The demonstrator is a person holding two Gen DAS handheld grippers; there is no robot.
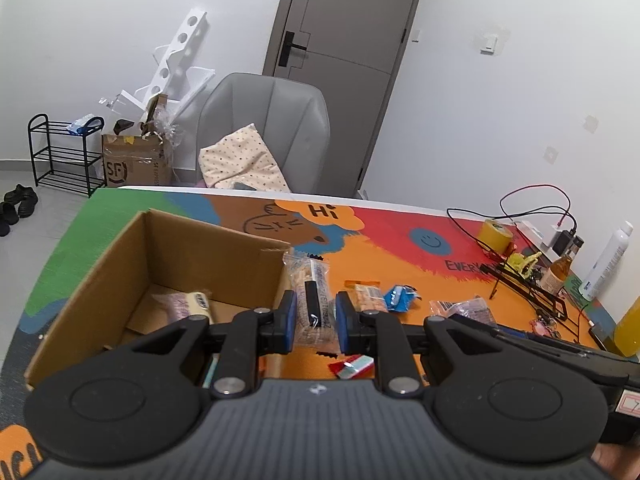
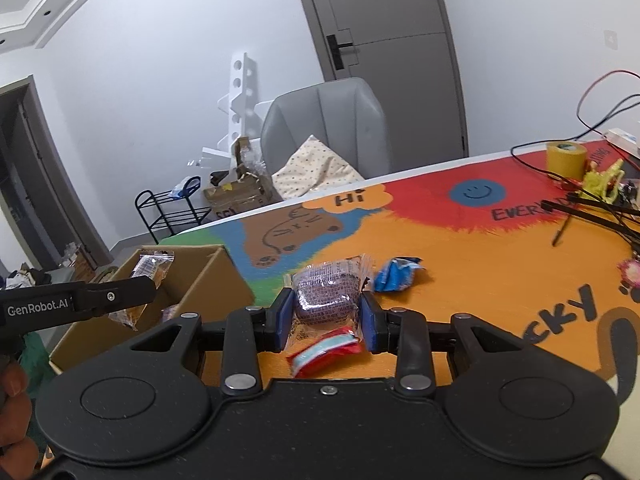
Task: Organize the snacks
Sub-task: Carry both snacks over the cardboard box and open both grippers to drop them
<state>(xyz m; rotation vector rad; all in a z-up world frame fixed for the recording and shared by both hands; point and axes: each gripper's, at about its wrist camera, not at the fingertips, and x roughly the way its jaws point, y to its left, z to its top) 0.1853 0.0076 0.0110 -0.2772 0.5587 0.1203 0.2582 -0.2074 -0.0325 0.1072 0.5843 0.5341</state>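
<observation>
Both grippers hold snacks: the right gripper (image 2: 325,322) squeezes a purple snack pack (image 2: 326,295), the left gripper (image 1: 316,322) pinches a clear cracker bag (image 1: 316,300) beside the box (image 1: 120,264). Slippery wrappers could slide out and drop on the table (image 2: 460,276).

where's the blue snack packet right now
The blue snack packet lies on the orange part of the tablecloth, right of centre in the right wrist view, just right of the purple-wrapped snack.
</observation>
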